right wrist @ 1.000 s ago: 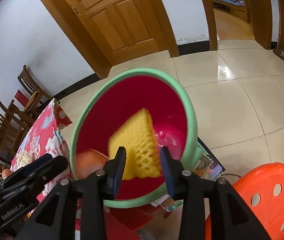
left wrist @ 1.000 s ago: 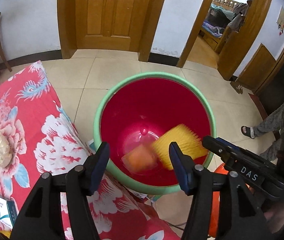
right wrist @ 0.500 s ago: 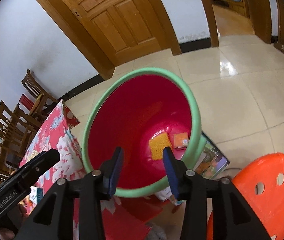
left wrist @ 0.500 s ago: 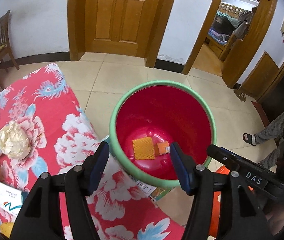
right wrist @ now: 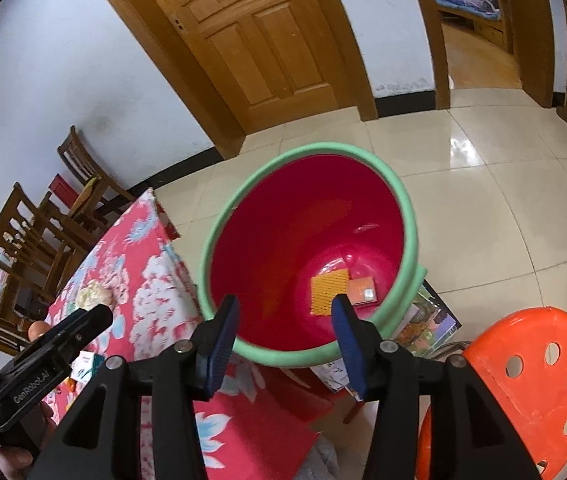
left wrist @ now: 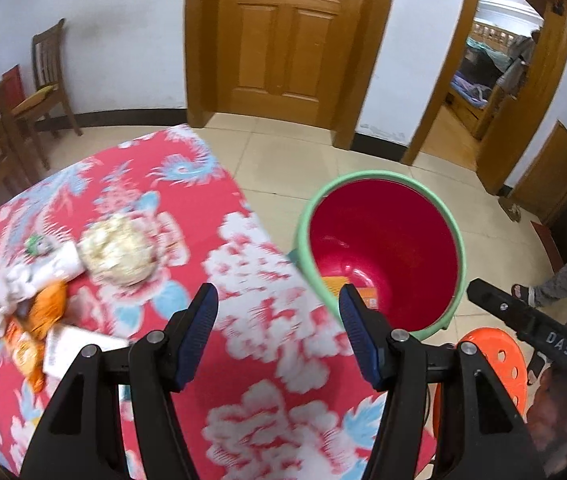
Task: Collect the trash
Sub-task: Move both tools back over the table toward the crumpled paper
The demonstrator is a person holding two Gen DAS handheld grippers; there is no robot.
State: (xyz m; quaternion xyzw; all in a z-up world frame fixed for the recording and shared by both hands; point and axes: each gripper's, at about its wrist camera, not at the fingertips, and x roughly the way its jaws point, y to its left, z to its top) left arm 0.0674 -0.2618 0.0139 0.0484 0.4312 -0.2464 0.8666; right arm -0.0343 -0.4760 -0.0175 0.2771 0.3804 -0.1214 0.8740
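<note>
A red bucket with a green rim (right wrist: 410, 240) stands on the floor beside the table; it also shows in the left wrist view (left wrist: 303, 216). On its bottom lie a yellow mesh piece (right wrist: 328, 290) and a small orange box (right wrist: 361, 290). My right gripper (right wrist: 285, 338) is open and empty above the bucket's near rim. My left gripper (left wrist: 277, 330) is open and empty over the red floral tablecloth (left wrist: 243, 272). On the table's left lie a crumpled cream paper ball (left wrist: 117, 250), white wrappers (left wrist: 23, 280), orange wrappers (left wrist: 41, 312) and a white card (left wrist: 71, 346).
An orange plastic stool (right wrist: 523, 384) stands at the right of the bucket. Printed papers (right wrist: 423, 324) lie under the bucket. Wooden chairs (right wrist: 43, 224) stand at the wall behind the table. A person's sandalled foot (left wrist: 527, 292) is on the tiled floor at the right.
The yellow mesh piece and the orange box dropped from the grippers into the bucket. Both grippers then pulled back; the left one swung left over the table.
</note>
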